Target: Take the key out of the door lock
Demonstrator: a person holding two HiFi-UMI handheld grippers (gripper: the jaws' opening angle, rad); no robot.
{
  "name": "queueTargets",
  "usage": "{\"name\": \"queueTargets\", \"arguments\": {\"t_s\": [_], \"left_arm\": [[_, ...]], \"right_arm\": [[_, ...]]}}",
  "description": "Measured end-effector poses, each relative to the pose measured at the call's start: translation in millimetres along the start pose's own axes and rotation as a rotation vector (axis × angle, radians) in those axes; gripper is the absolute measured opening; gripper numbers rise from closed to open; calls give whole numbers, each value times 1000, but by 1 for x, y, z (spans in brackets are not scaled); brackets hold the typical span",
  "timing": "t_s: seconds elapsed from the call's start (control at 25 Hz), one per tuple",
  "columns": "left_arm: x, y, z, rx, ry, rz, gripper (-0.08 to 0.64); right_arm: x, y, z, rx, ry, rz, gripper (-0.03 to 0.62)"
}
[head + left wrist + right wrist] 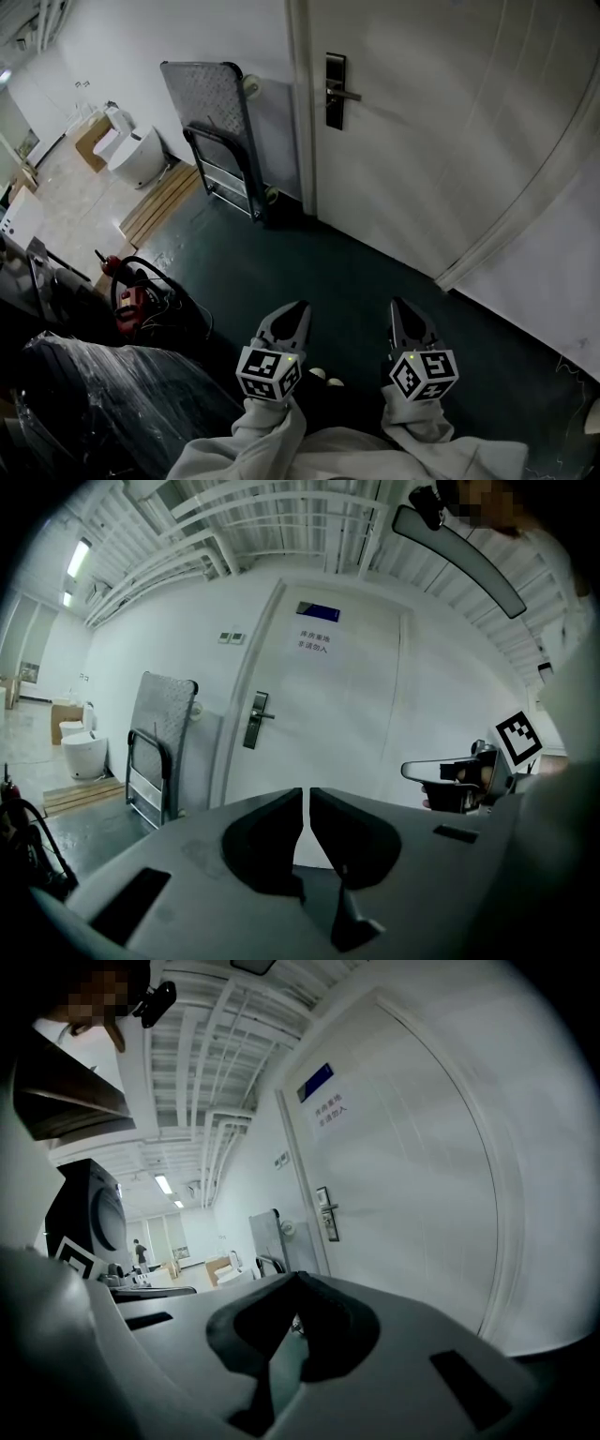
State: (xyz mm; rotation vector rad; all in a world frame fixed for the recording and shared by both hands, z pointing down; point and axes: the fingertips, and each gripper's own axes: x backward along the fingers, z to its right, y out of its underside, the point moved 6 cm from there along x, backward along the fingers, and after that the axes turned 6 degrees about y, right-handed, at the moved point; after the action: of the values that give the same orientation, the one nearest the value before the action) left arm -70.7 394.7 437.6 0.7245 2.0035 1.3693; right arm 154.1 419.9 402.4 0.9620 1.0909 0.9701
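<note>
The white door stands shut at the upper right of the head view, with a dark lock plate and lever handle near its left edge. No key can be made out on it at this distance. The lock plate also shows in the left gripper view, and small, as lock plate, in the right gripper view. My left gripper and right gripper are low in the head view, side by side over the dark floor, well short of the door. Both are shut with nothing held: left gripper, right gripper.
A folded platform trolley leans on the wall left of the door. Further left are white toilets and wooden boards. A red item with black cables and a plastic-wrapped bulk lie at my lower left.
</note>
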Motion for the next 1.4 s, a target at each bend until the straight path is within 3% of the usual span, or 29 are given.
{"name": "queueTargets", "arguments": {"t_s": [0.52, 1.4], "left_arm": [[-23, -1, 2, -12, 28, -7, 32], [-128, -41, -105, 9, 35, -46, 32]], "right_arm": [[-8, 0, 4, 5, -37, 1, 52], [-157, -23, 9, -31, -35, -52, 52]]}}
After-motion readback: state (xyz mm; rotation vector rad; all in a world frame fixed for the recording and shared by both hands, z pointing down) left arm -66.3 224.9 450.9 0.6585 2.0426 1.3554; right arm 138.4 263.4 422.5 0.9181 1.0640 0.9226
